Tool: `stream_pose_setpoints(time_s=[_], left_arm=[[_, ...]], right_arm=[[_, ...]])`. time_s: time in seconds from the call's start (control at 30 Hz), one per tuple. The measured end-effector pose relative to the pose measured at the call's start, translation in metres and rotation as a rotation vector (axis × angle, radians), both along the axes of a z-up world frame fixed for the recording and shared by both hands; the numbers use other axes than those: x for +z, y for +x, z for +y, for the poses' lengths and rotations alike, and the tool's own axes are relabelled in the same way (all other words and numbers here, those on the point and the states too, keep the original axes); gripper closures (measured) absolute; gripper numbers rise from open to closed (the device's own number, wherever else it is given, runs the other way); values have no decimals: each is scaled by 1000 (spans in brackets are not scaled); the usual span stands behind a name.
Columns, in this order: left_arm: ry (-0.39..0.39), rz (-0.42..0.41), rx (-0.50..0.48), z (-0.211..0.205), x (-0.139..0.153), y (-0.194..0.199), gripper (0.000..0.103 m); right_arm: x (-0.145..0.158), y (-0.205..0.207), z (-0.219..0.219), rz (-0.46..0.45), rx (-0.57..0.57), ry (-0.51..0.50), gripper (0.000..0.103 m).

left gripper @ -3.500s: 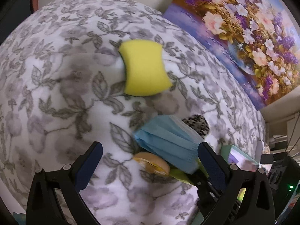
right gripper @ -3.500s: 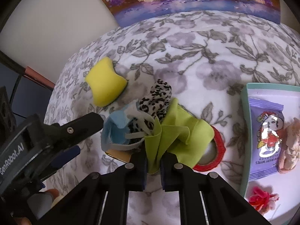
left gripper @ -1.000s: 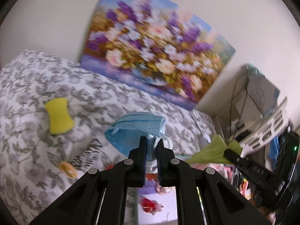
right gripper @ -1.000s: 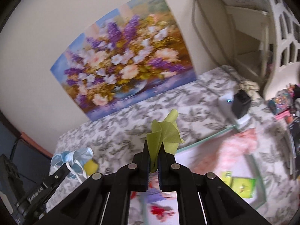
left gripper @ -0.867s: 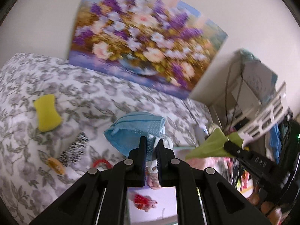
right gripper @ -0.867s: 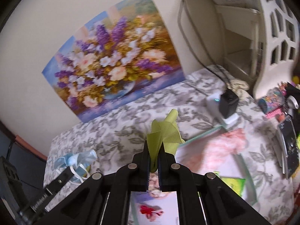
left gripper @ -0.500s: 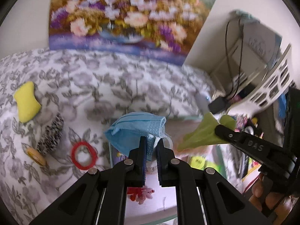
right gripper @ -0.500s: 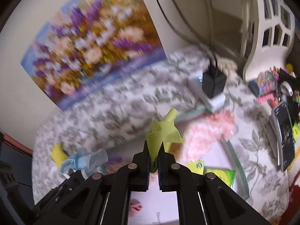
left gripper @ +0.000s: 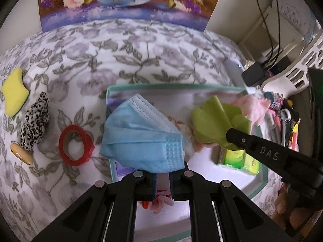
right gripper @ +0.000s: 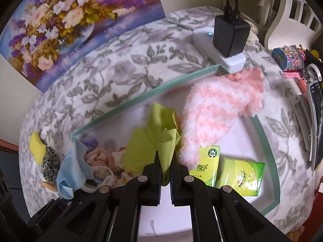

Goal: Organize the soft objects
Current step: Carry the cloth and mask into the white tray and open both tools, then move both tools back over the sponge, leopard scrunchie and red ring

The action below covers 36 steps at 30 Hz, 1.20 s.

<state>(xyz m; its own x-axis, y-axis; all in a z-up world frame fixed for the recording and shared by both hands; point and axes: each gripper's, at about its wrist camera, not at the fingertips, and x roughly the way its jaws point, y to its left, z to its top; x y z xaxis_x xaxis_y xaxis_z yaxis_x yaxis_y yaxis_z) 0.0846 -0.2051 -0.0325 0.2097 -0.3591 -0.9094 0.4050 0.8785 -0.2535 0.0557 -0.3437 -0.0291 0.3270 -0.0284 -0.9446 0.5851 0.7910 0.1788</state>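
Note:
My left gripper is shut on a blue face mask and holds it over the left part of a white tray with a teal rim. My right gripper is shut on a lime-green cloth over the middle of the same tray. The cloth and right gripper show in the left wrist view; the mask shows in the right wrist view. A fluffy pink sock lies in the tray.
On the floral cloth left of the tray lie a yellow sponge, a leopard-print scrunchie, a red band and a tan piece. Green tissue packs sit in the tray. A charger and clutter stand right.
Both grippers have come down and forward with the mask and the green cloth, from high above the table to just over the tray. Both stay shut.

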Motion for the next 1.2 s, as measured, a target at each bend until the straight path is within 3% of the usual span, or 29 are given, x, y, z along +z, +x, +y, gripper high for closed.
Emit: stream_pose_setpoints(time_s=[0.23, 0.37, 0.4, 0.47, 0.67, 0.8, 0.93, 1.2], left_arm=[[61, 67, 10, 1, -14, 1, 89], [74, 77, 5, 2, -9, 1, 62], [76, 79, 3, 2, -8, 1, 60], [75, 82, 2, 3, -3, 0, 59], [75, 72, 11, 11, 13, 1, 49], [57, 48, 20, 18, 29, 2, 41], [33, 10, 40, 26, 48, 2, 39], [-5, -55, 111, 50, 74, 8, 34]], right_arm=[[0, 1, 3, 59, 23, -6, 93], [6, 2, 7, 73, 45, -19, 93], [8, 2, 7, 75, 48, -21, 93], [12, 2, 8, 76, 51, -23, 91], [31, -1, 8, 44, 46, -47, 65], [50, -4, 9, 3, 47, -68, 64], [69, -7, 12, -34, 49, -93, 58], [90, -12, 16, -82, 52, -122, 57]])
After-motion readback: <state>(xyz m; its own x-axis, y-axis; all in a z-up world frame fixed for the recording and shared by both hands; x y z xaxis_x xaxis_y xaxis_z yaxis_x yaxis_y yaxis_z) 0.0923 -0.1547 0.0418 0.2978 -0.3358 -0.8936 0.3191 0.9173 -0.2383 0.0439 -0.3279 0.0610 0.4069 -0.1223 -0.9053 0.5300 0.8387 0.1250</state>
